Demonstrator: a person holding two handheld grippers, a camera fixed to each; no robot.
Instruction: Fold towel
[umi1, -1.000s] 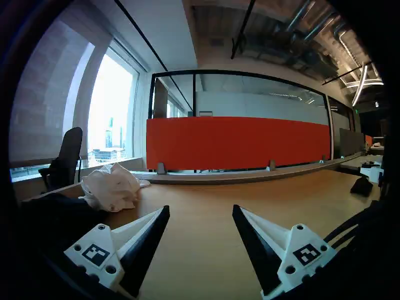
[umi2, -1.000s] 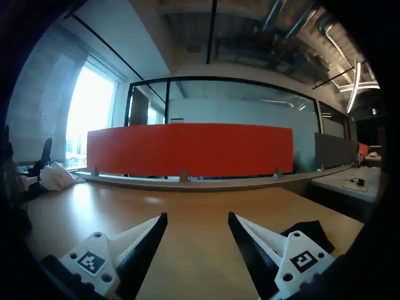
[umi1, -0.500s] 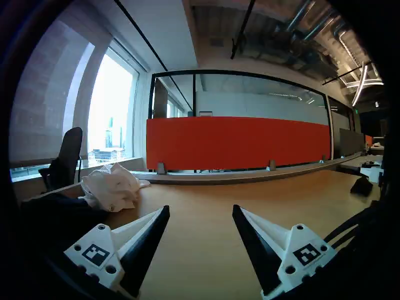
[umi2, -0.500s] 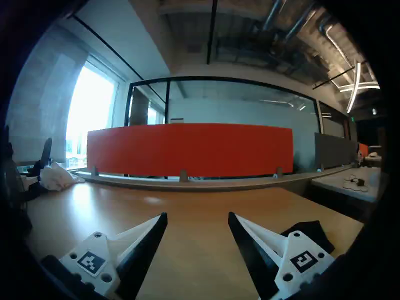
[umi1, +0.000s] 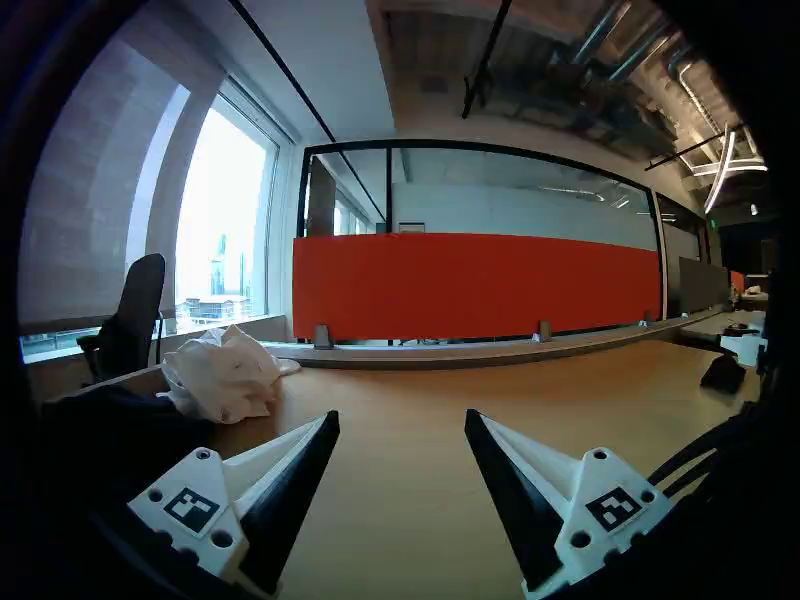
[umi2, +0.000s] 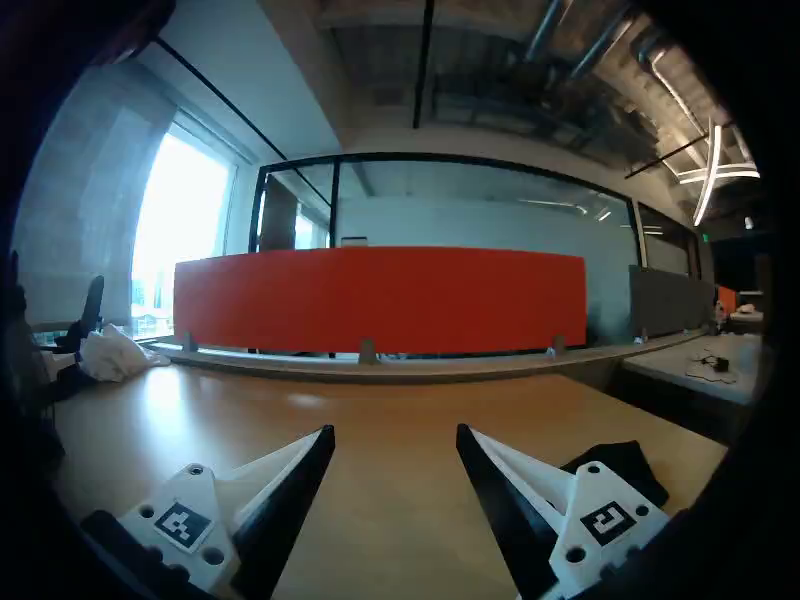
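One crumpled towel (umi1: 222, 375), left beyond parted fingers (umi1: 290, 480)

wooden desk (umi1: 420, 420) | red divider (umi1: 470, 285) | office chair (umi1: 130, 325) | window (umi1: 220, 230) | black object (umi2: 625, 465)

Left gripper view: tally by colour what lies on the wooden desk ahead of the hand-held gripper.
White: 1, the crumpled towel, far left.
Black: 2, the dark heap touching the towel's left side, and the small black object at far right.
Total: 3.
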